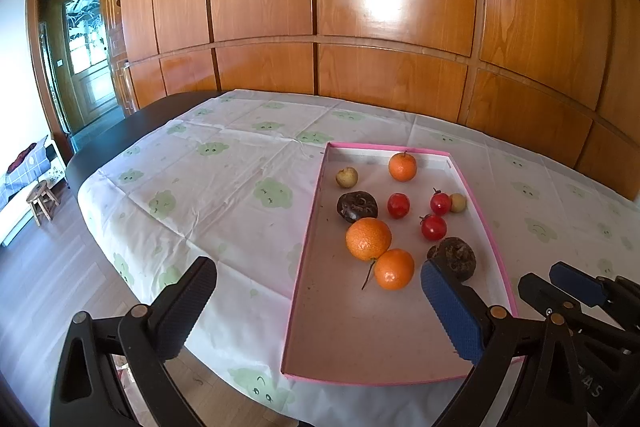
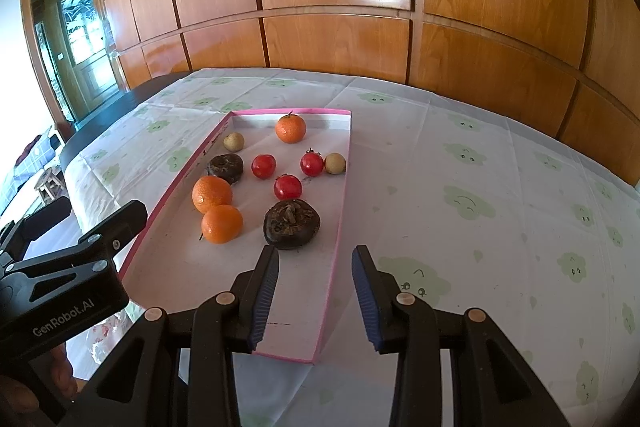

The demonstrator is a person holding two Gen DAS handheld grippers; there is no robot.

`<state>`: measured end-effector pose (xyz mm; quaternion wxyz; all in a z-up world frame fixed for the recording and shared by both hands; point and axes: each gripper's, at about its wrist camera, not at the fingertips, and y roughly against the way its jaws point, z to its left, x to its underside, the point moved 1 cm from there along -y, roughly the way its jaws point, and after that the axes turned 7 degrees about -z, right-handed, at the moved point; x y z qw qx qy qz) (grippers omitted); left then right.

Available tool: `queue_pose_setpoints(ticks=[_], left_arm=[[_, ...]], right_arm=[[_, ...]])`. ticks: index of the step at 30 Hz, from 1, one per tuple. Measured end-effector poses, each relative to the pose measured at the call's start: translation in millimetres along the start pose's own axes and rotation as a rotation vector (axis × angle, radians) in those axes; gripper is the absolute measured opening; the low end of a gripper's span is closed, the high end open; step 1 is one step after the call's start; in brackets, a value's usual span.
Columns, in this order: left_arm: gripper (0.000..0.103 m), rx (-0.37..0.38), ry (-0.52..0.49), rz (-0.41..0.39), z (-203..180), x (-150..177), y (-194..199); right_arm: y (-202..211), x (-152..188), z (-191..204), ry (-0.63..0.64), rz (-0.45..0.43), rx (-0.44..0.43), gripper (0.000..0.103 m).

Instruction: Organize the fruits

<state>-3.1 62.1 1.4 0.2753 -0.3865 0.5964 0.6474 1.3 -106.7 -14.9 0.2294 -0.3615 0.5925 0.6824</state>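
1. Right gripper (image 2: 315,291) spread wide and empty, poised over the near right edge of the tray (image 2: 335,251), just short of a dark wrinkled fruit (image 2: 291,223).
2. Left gripper (image 1: 320,303) spread wider still, also empty, straddling the tray's near left side.
3. Just beyond the fingers: two oranges (image 2: 216,209) touching each other on the left, one trailing a thin stem.
4. Farther back: three small red fruits (image 2: 288,186), a second dark fruit (image 2: 226,167), two pale yellowish ones (image 2: 335,163) and a third orange (image 2: 291,128) at the far end.
5. All scattered loose inside the shallow pink-rimmed tray on a cloud-print tablecloth (image 2: 460,187).
6. Likely light, round and prone to rolling; red ones probably thin-skinned and easily crushed, oranges firmer.
7. Best taken across the widest part with gentle pressure, never by the stem.
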Motion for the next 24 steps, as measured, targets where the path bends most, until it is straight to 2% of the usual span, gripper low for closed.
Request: queue_pose_setpoints(ticks=[24], left_arm=[[0.102,0.026,-0.001,0.010,0.0,-0.9,1.0]], right_arm=[[1.0,-1.0,-4.9,0.006,0.004,-0.015,0.038]])
